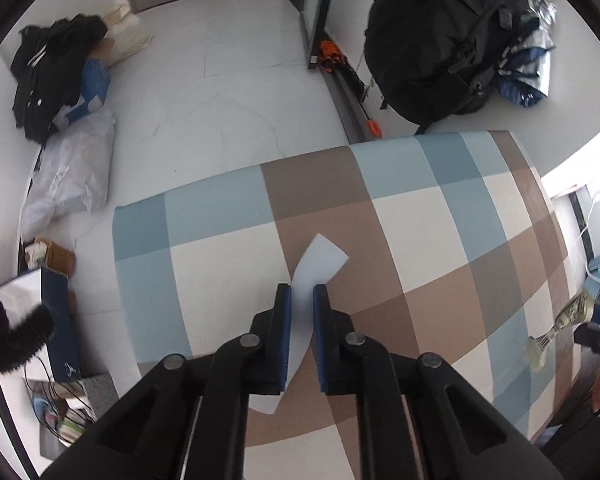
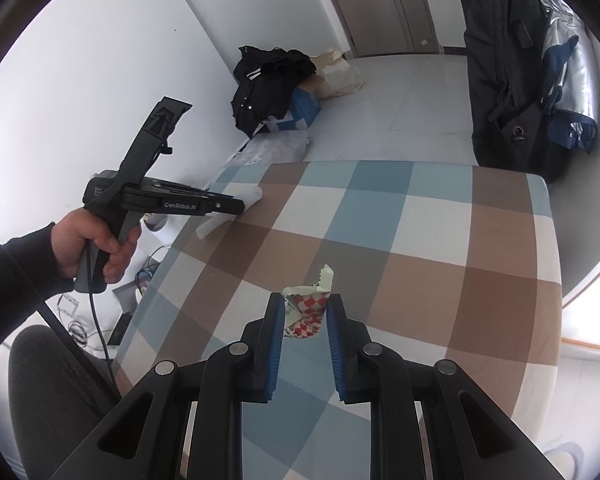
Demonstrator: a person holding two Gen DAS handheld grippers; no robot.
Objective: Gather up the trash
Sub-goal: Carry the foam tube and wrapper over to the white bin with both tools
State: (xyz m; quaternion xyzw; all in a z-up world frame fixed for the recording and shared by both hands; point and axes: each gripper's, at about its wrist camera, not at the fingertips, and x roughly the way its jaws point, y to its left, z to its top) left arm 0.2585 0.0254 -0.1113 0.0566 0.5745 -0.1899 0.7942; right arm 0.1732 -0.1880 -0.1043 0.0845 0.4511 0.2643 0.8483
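Observation:
A white paper strip [image 1: 320, 256] lies curled on the checked cloth [image 1: 420, 220]. My left gripper [image 1: 302, 290] is shut on its middle, blue pads against both sides, and the strip's lower end pokes out below the fingers. In the right wrist view a hand [image 2: 96, 240] holds that left gripper [image 2: 242, 206] over the cloth's far left edge, with the white paper [image 2: 254, 194] at its tip. My right gripper [image 2: 306, 300] is shut on a crumpled red-and-white checked wrapper [image 2: 312, 308], held above the cloth [image 2: 420, 240]. At the right edge of the left wrist view the wrapper [image 1: 576, 310] shows again.
A black backpack [image 1: 440, 40] stands on the floor beyond the cloth's far edge. A black clothes pile [image 1: 52, 68], a clear plastic bag [image 1: 72, 176] and boxes [image 1: 56, 256] line the left wall. Cables and small items [image 2: 80, 320] lie beside the person's leg.

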